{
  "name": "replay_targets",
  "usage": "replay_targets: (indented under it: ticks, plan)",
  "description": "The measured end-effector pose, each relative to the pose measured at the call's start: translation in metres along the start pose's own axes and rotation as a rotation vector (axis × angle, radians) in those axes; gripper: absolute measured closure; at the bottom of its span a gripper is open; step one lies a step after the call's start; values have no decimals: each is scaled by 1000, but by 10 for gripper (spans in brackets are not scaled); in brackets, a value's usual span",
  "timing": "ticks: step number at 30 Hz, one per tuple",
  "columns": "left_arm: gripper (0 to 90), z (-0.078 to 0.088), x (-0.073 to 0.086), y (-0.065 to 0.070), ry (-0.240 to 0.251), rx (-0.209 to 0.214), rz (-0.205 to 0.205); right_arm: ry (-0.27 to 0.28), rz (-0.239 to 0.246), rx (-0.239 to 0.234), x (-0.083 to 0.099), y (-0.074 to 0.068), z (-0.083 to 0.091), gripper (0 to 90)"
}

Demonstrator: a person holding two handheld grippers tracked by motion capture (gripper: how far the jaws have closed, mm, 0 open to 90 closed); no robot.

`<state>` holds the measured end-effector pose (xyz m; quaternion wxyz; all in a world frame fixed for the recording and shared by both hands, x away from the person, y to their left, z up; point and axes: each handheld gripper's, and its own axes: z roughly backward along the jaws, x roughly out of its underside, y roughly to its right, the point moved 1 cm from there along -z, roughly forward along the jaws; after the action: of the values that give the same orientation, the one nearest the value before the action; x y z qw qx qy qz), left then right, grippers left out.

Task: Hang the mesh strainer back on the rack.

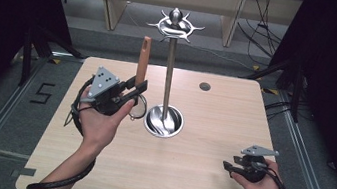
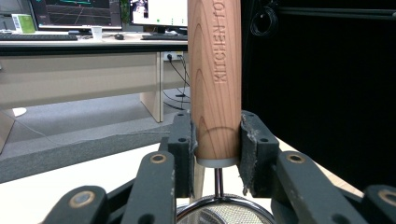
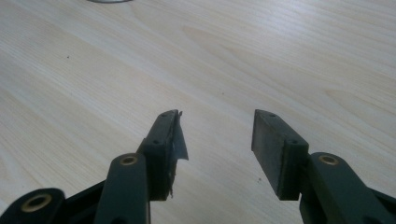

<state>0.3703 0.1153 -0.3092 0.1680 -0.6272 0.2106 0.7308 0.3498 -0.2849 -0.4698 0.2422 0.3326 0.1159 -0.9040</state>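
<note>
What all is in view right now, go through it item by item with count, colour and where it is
Table: one, light wood, centre.
Utensil stand: one, silver metal, upright on the table's middle, hooked crown on top, round base.
Strainer: one, wooden handle upright, steel mesh bowl below, held above the table left of the stand.
Left gripper: one, black, clamped on the strainer's handle.
Right gripper: one, black, jaws apart, low over the table's right side.
Hands: two, one on each gripper.

Upright wooden-handled strainer (image 2: 215, 79), tong-clamped
</note>
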Motion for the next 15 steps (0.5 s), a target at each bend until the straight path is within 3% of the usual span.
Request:
replay_targets:
  ticks: [7,9,15]
  plan:
    - [684,1,-2,0,11,-2,2,5,-2,0,0,1,0,522]
    - [684,1,-3,1,14,-3,1,-18,-48,-4,-1,-3,1,522]
    - [684,1,-5,2,22,-3,-8,-15,-27,-7,-1,-2,1,522]
